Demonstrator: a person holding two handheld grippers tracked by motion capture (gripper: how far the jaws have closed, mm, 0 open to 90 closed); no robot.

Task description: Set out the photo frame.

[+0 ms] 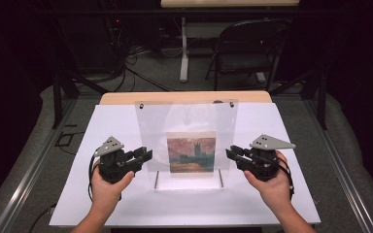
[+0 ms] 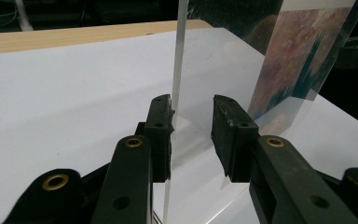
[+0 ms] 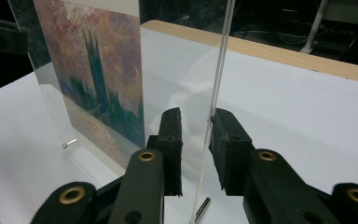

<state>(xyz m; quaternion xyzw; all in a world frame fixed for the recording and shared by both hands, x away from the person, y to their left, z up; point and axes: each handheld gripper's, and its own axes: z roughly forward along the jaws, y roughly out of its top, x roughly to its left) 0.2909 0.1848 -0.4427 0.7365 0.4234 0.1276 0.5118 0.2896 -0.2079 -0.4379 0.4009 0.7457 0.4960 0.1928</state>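
I am seeing a clear acrylic panel (image 1: 187, 141) standing upright in the middle of the white desk (image 1: 77, 204), with a painting print (image 1: 192, 152) (reddish sky, dark towers over water) fixed to it. My left claw (image 1: 145, 154) is reaching in at the panel's left edge; in the left gripper view its jaws are spread apart with the edge of the panel (image 2: 177, 93) running between them, close against one jaw. My right claw (image 1: 231, 153) is straddling the right edge likewise, jaws parted and not clamped. Small metal pins (image 3: 69, 143) are poking out near the panel's foot. A folding chair (image 1: 245, 48) is standing beyond the desk.
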